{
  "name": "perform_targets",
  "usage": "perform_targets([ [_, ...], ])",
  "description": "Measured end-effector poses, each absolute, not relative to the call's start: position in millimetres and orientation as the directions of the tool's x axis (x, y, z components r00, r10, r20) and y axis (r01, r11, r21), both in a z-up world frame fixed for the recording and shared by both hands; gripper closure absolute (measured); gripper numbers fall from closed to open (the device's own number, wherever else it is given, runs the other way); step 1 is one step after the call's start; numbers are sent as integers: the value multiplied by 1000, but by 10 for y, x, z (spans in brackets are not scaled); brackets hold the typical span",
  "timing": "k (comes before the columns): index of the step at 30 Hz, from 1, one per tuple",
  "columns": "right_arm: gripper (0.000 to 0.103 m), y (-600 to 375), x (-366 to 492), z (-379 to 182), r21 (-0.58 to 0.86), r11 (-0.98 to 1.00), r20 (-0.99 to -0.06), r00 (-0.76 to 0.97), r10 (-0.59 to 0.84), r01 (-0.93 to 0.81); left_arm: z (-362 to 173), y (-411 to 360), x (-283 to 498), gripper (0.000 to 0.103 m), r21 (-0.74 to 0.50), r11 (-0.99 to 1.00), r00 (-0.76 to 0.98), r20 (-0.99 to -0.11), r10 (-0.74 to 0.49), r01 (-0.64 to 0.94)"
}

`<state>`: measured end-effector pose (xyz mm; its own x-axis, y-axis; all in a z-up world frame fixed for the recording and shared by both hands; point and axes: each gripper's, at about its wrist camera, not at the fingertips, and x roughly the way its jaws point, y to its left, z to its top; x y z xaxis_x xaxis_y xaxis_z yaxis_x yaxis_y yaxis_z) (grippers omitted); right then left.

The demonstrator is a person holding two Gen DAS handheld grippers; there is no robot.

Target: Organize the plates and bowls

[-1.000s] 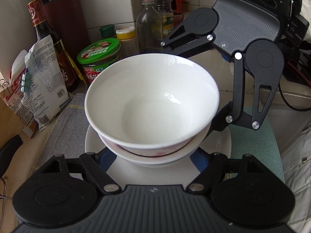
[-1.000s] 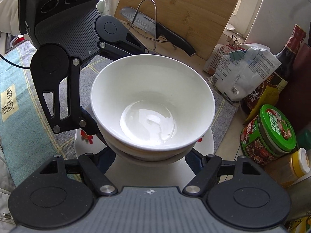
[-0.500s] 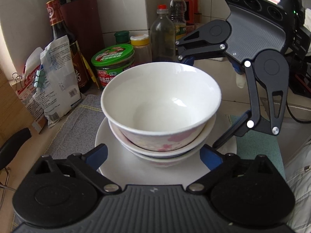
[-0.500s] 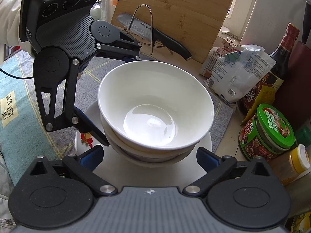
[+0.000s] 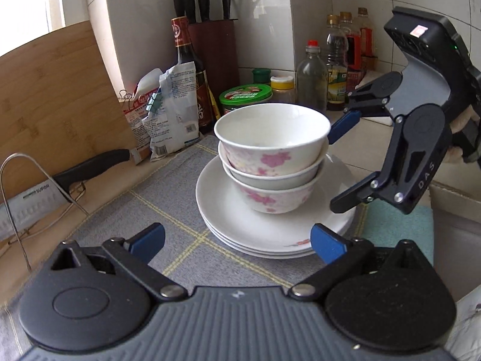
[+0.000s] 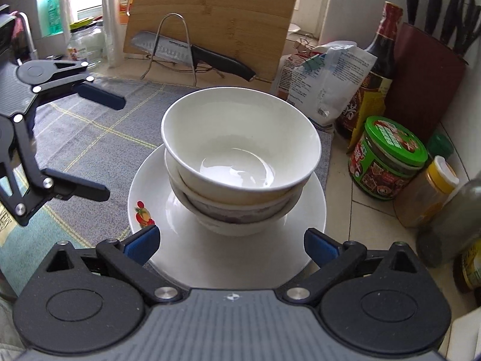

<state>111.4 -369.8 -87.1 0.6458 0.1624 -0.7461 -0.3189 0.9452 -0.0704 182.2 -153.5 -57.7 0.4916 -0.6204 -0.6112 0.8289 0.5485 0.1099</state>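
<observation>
Three nested bowls [image 5: 272, 150] stood on a stack of white plates [image 5: 237, 225] on the grey checked mat [image 5: 168, 198] that covered the table [image 6: 369, 219]. The left wrist view showed the pink flower print on the bowls' outer walls and the edges of about three plates, one under another; the right wrist view looked down into the glossy inside of the top bowl [image 6: 240, 150] and showed only the uppermost plate [image 6: 210, 255], with a small fruit print on its rim. The left hand-held gripper [image 5: 237, 242] had just been opening and its jaws stood wide apart with nothing between them — its blue pads lay short of the plates' near edge. The right hand-held gripper [image 6: 231, 242] had likewise just spread its jaws, which stood wide just above the plate's near rim and held nothing. Each view caught the other tool from the side, clear of the crockery. Only the right wrist view showed the whole knife [image 6: 192, 52] in its wire rack against the wooden cutting board [image 6: 216, 15]; in the left one its blade was cut off at the frame edge. The green-lidded jar [image 6: 387, 159], the dark sauce bottle [image 5: 188, 69] and the knife block [image 5: 215, 54] stood behind the stack. Part of the person's hand showed behind the right tool, mostly hidden.
</observation>
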Motion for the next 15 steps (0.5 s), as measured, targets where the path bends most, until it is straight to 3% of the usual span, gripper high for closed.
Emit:
perform_targets([
  [7, 0, -3303, 693, -812, -93, 994, -794, 597, -112, 62, -503, -1387, 1471, 1, 74, 715, 564, -672, -480, 695],
  [15, 0, -2994, 233, -552, -87, 954, -775, 582, -246, 286, -148, -1207, 1297, 1, 116, 842, 639, -708, -302, 526],
])
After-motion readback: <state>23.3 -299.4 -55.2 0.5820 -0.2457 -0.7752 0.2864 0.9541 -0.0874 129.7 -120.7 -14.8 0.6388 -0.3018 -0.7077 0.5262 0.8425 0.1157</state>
